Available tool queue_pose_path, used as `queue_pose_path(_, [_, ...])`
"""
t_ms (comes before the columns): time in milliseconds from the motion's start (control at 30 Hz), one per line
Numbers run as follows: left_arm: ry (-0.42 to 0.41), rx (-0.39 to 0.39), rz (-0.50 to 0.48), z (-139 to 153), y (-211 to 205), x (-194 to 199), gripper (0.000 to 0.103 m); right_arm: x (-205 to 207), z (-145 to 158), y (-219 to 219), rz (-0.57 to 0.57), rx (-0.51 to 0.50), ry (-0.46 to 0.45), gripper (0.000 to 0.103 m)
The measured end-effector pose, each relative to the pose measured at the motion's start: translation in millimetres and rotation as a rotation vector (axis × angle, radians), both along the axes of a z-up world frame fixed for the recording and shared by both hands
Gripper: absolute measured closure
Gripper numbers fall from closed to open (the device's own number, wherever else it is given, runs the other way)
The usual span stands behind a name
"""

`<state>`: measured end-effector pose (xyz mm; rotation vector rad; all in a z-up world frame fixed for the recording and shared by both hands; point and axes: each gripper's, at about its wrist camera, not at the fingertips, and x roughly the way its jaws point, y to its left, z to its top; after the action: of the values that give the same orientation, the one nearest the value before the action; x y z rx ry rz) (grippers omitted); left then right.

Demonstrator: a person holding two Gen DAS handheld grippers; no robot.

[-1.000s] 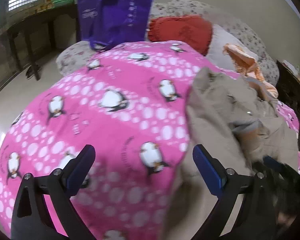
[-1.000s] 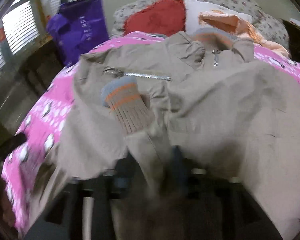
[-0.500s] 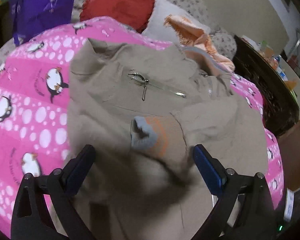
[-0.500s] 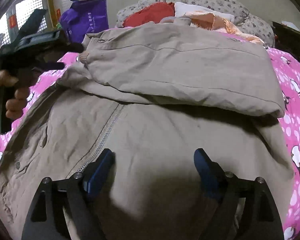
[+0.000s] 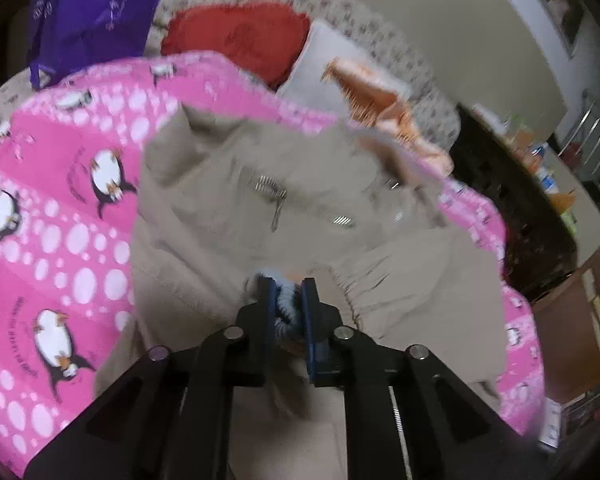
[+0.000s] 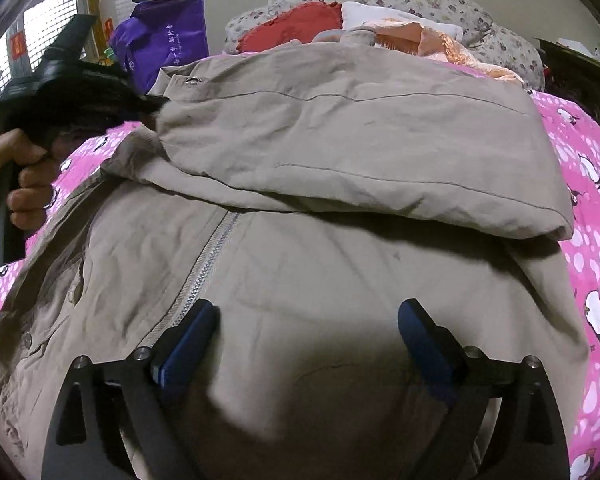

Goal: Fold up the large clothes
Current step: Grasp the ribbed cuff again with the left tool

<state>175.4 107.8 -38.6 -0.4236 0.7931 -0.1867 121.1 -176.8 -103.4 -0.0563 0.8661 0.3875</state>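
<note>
A beige zip jacket (image 5: pixel 300 208) lies on the bed. In the left wrist view my left gripper (image 5: pixel 287 292) is shut on the jacket's blue-grey ribbed sleeve cuff (image 5: pixel 286 306). The right wrist view shows the sleeve (image 6: pixel 360 140) folded across the jacket body, with a hand (image 6: pixel 24 184) holding the left gripper (image 6: pixel 156 104) at the sleeve's left end. My right gripper (image 6: pixel 308 312) hovers low over the jacket front beside the zipper (image 6: pixel 208 268). Its jaws are opening, with only flat cloth under them and nothing pinched.
A pink penguin blanket (image 5: pixel 60 220) covers the bed. At the head end are a purple bag (image 5: pixel 92 12), a red cushion (image 5: pixel 240 36), a white pillow and orange cloth (image 5: pixel 380 100). A dark cabinet (image 5: pixel 520 220) stands along the right side.
My left gripper swung over the jacket and shut on the sleeve cuff it stood open around. The right gripper let go of the fabric and spread wide over the jacket front.
</note>
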Motion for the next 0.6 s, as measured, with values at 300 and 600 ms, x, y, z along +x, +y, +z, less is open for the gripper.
queue_pose_path(300, [-0.081, 0.014, -0.01, 29, 21, -37, 0.1, 0, 0, 0, 0.0, -0.003, 0.0, 0.009])
queue_pose_path(600, [0.067, -0.039, -0.034, -32, 26, -43, 0.049, 0, 0, -1, 0.0, 0.002, 0.002, 0.009])
